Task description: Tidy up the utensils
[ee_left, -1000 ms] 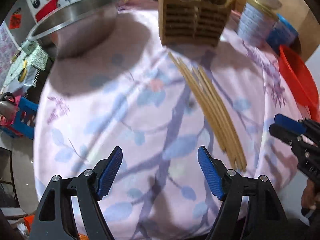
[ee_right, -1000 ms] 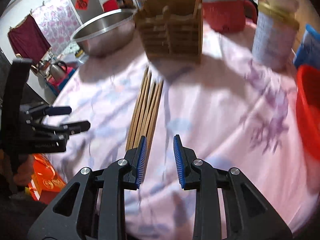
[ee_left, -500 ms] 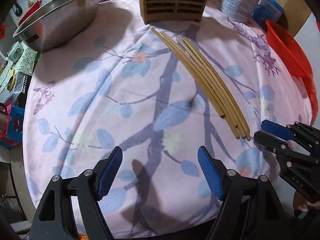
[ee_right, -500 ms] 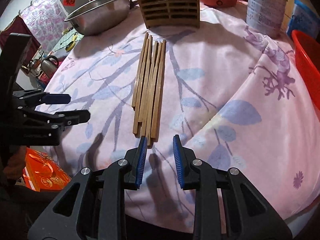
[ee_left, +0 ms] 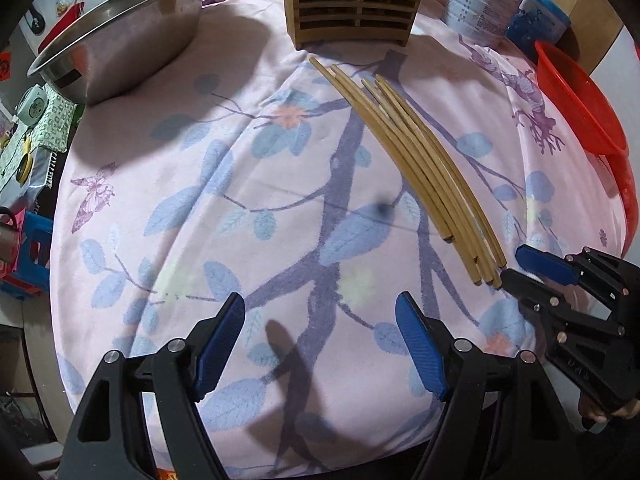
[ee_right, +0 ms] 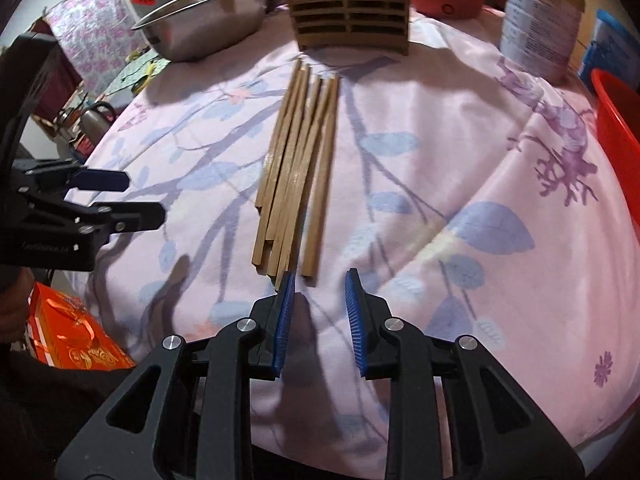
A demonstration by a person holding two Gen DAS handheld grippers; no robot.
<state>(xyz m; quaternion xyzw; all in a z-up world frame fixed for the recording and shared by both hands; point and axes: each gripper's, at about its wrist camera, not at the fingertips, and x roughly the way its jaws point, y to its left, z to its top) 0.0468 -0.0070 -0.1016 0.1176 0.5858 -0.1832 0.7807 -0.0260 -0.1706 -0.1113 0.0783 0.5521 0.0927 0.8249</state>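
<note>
We count about seven wooden chopsticks (ee_right: 298, 168) lying side by side in one loose bundle on the pink flowered tablecloth (ee_right: 460, 168); a few overlap, so we cannot be sure of the exact number. Their far tips end just short of the single slatted wooden utensil holder (ee_right: 352, 12); from here we cannot see into it. One steel bowl (ee_left: 120, 40) stands to the holder's left, its contents hidden. One printed tin can (ee_right: 540, 28) and one red basket (ee_left: 576, 104) sit on the right, the basket showing nothing inside.

We hold our right gripper (ee_right: 320, 312) at the bundle's near ends, jaws set a narrow gap apart and grasping nothing. Our left gripper (ee_left: 320, 344) hovers over bare cloth, well left of the chopsticks, jaws spread wide and empty.
</note>
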